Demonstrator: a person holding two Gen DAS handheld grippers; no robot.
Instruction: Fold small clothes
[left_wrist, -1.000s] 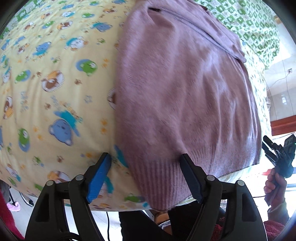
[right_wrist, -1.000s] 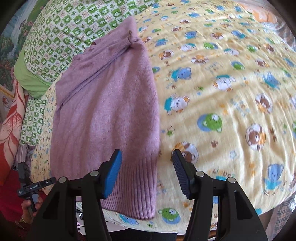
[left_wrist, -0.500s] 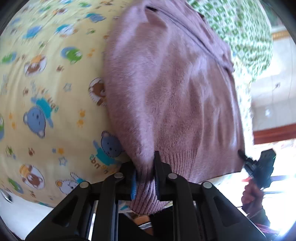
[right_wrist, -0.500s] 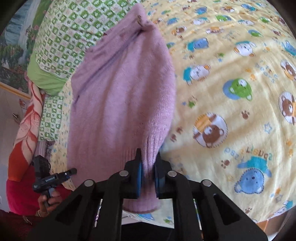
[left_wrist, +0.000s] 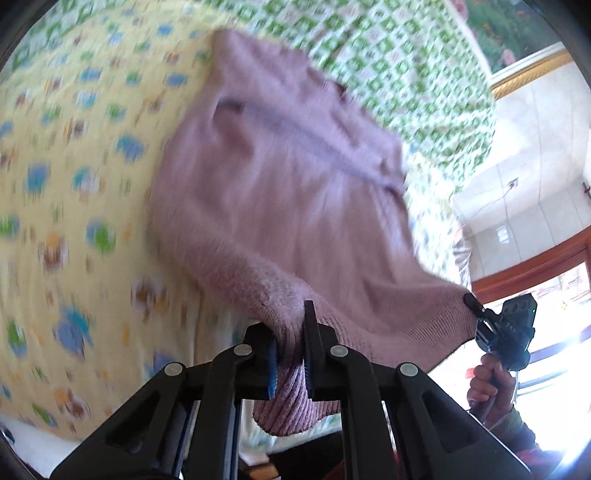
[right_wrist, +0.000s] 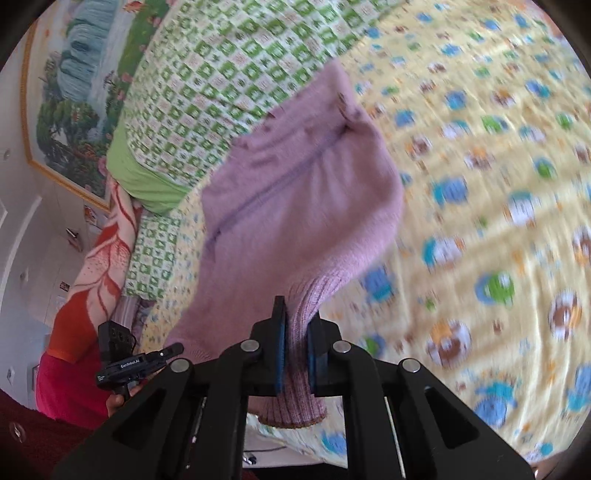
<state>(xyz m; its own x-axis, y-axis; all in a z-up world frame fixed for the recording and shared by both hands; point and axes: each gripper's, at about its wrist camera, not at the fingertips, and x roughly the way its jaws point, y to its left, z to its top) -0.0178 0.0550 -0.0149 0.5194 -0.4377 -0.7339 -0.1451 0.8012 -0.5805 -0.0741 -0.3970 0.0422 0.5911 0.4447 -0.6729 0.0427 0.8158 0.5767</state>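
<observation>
Both my grippers, left (left_wrist: 290, 354) and right (right_wrist: 295, 354), had their jaws clamped on the ribbed hem corners of the pink sweater (left_wrist: 288, 192), lifted off the yellow bedsheet (left_wrist: 74, 184).

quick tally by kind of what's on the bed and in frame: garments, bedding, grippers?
Garments: 1, pink knit sweater
Bedding: 3, yellow cartoon-print sheet, green checked quilt, red floral blanket
Grippers: 2, left gripper and right gripper, each shut on the sweater's ribbed hem
Total: 6
</observation>
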